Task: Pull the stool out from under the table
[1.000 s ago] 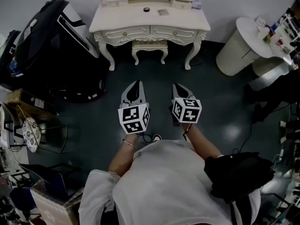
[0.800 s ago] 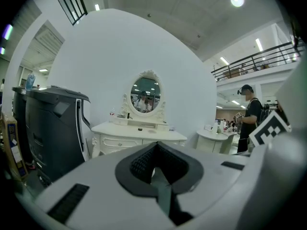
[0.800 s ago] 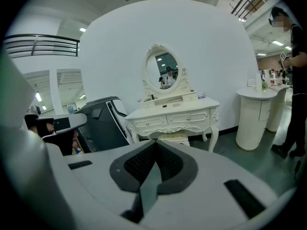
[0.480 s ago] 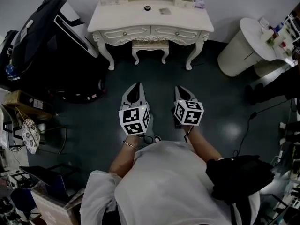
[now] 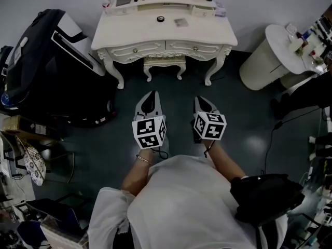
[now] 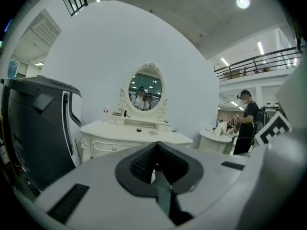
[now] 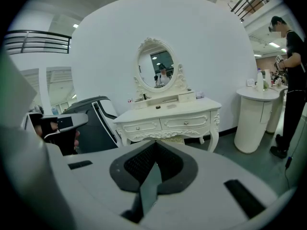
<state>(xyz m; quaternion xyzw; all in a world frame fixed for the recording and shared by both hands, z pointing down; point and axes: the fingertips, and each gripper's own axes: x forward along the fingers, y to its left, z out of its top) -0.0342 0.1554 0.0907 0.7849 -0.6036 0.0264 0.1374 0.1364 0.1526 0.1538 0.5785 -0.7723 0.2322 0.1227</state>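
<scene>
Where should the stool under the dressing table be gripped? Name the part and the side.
Probably the front seat rail of the stool, approached from the open front that faces the person. The top of the table covers the seat, its legs flank the stool, and only the stool's front edge and front legs show.

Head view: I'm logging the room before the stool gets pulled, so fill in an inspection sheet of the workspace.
Surface: dark floor, glossy.
Job's things: stool tucked under the white dressing table, untouched.
Clutter: small round item and flat card on the tabletop.
Grippers: left tongs and right tongs shut, empty, short of the stool.
Cables: black cable on the floor at right.
Surroundings: large black unit left, round white stand right.
</scene>
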